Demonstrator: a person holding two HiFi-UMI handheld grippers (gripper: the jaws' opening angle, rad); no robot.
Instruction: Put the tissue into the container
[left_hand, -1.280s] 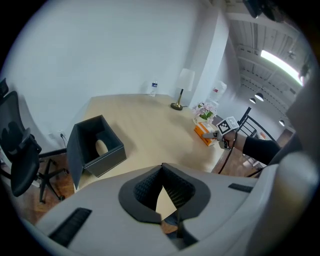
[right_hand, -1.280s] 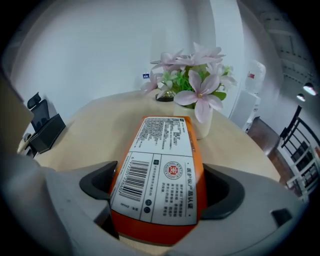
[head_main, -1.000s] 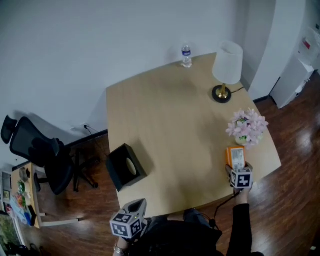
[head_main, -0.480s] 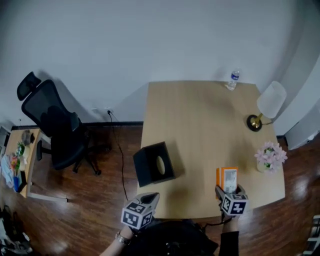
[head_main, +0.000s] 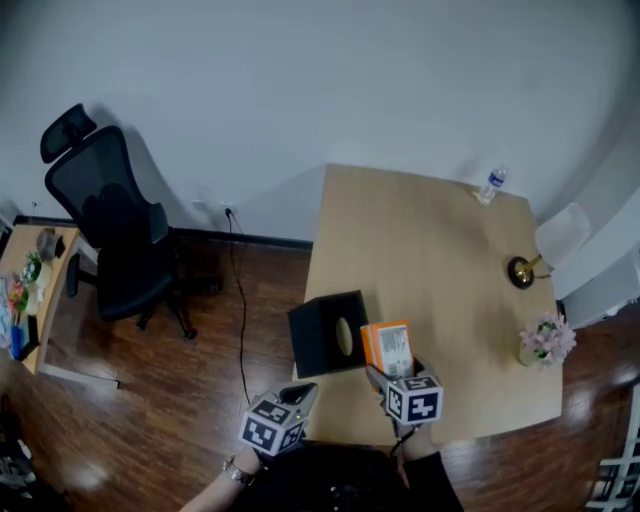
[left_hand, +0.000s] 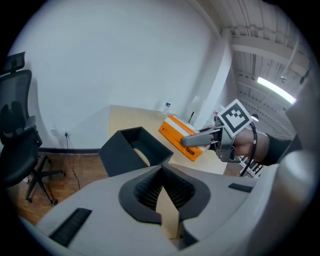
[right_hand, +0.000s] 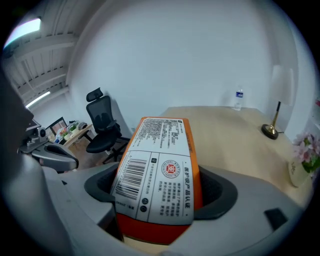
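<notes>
A pale wooden table (head_main: 450, 260) stood against a white wall, with the black container (head_main: 327, 334) at its near left edge. The right gripper (head_main: 392, 368) held the orange tissue pack (head_main: 388, 345) by its near end, jaws wide and pressed on both sides, lifted just beside the container's right wall. Its long axis ran along the jaws, away from the person. Probably light, soft and slick-wrapped, it suited a grip across the narrow width. The left gripper (head_main: 297, 393) hung empty, its 2 jaws together.
</notes>
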